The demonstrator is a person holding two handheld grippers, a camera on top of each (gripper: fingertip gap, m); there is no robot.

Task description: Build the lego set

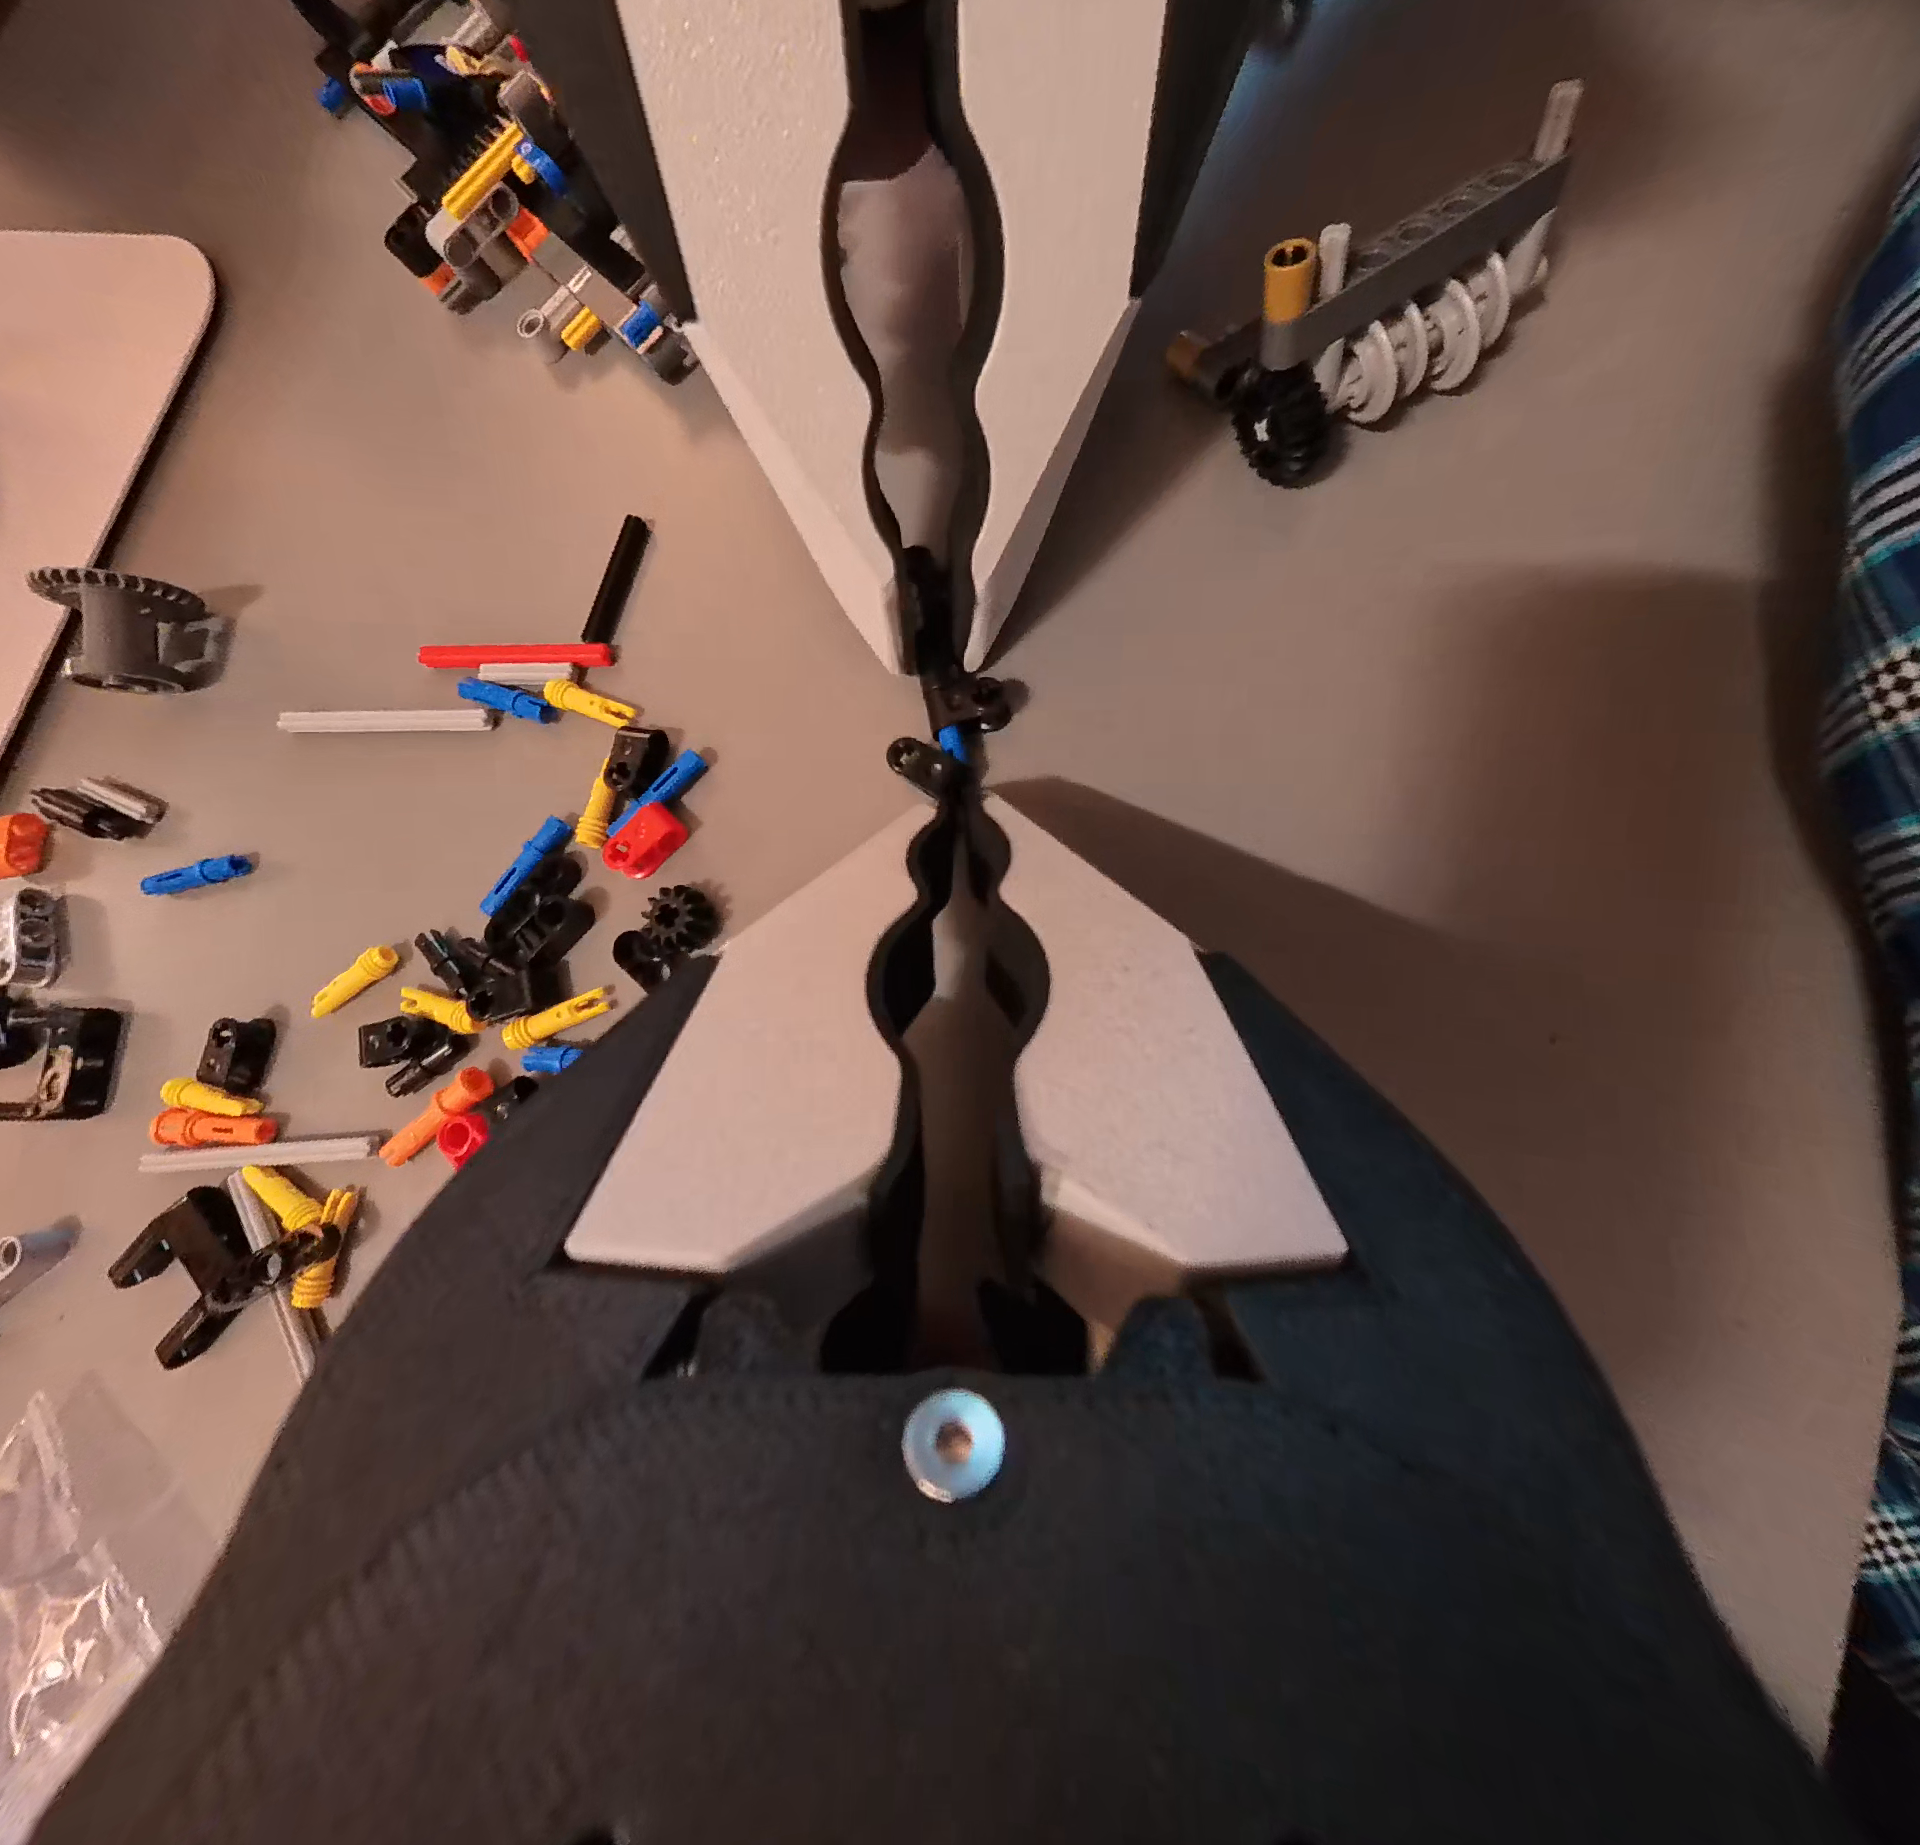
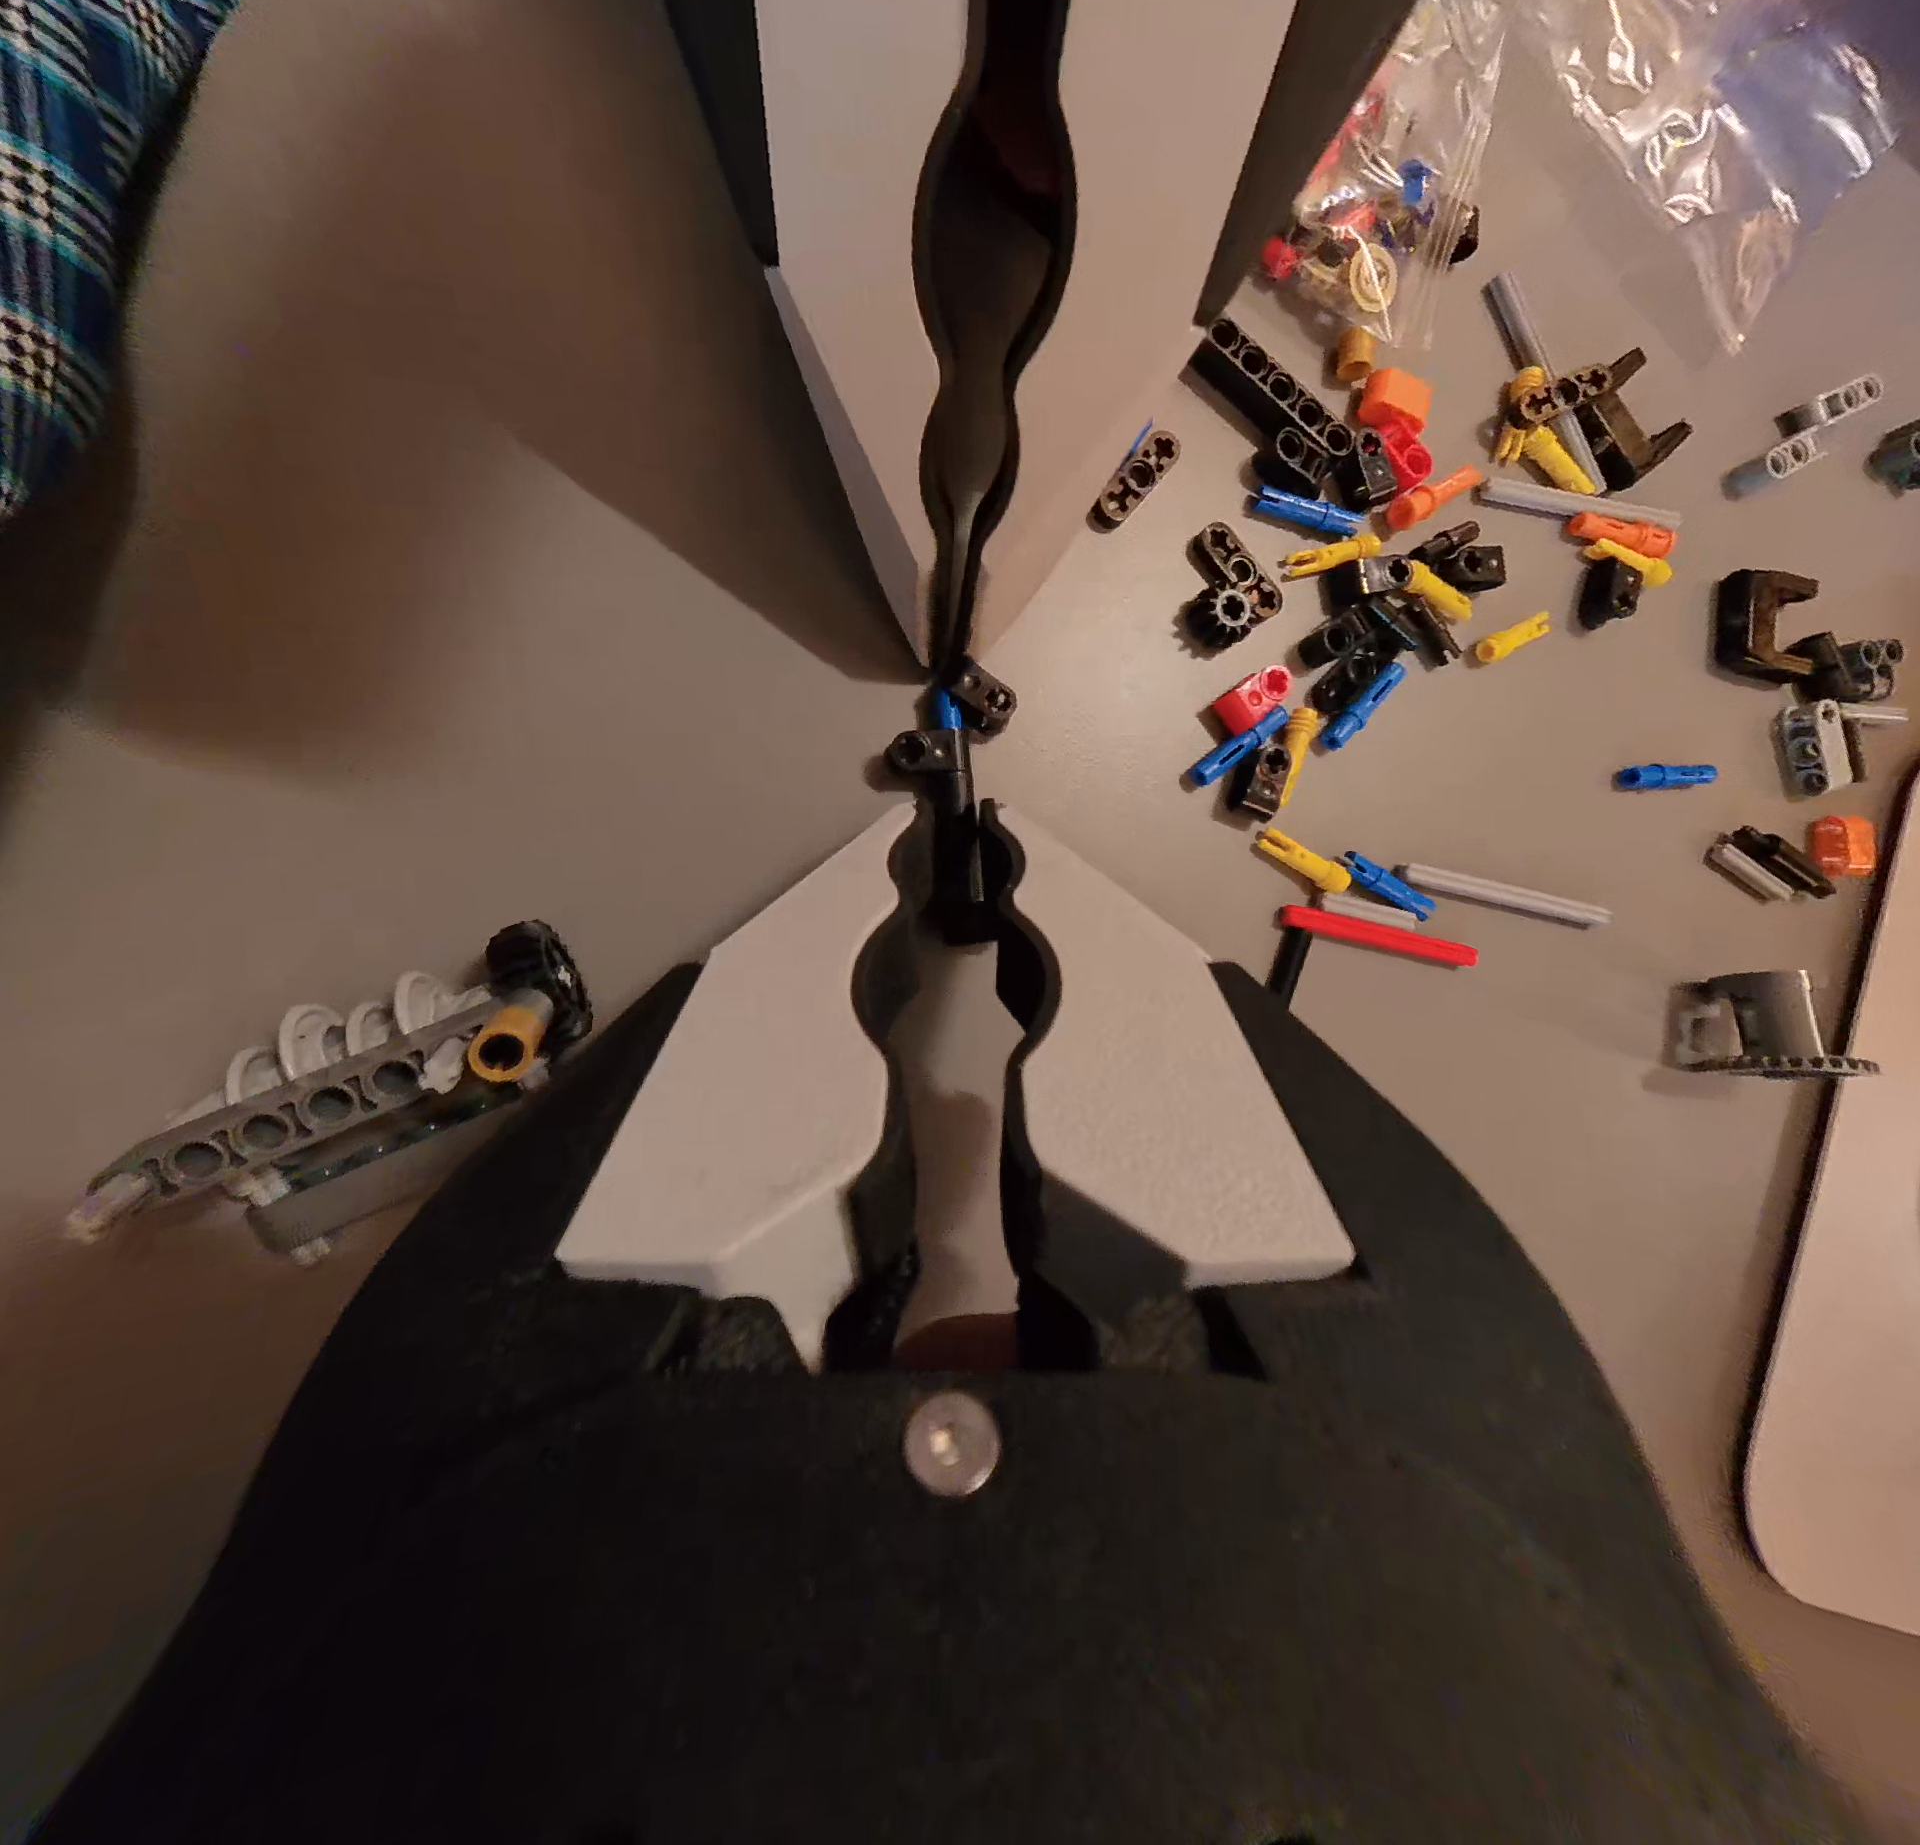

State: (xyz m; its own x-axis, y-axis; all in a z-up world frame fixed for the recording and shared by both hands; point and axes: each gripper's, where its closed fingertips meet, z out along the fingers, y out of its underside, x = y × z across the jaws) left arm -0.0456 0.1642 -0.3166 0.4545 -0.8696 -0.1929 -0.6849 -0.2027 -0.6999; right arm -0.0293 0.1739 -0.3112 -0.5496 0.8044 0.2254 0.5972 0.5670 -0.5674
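My left gripper [image 1: 958, 803] is shut on a small black connector [image 1: 920, 761]. My right gripper [image 2: 951, 808] is shut on a second black connector [image 2: 925, 751], with a black stem [image 2: 961, 860] running back between its fingers. The two grippers meet tip to tip above the grey table. A blue pin [image 1: 954, 741] sits between the two connectors and joins them; it also shows in the right wrist view [image 2: 945, 706]. In the left wrist view the right gripper [image 1: 943, 665] comes in from the top. In the right wrist view the left gripper [image 2: 951, 661] does the same.
Loose pins, axles and connectors [image 1: 499, 964] lie scattered on one side, also seen in the right wrist view [image 2: 1403, 590]. A grey beam with white gears [image 1: 1423, 268] lies on the other side. A larger build [image 1: 499, 185], plastic bags [image 2: 1662, 81], a pale board [image 1: 83, 393] and a person's plaid cloth [image 1: 1881, 652] border the area. The tips of both grippers are at nearly the same place.
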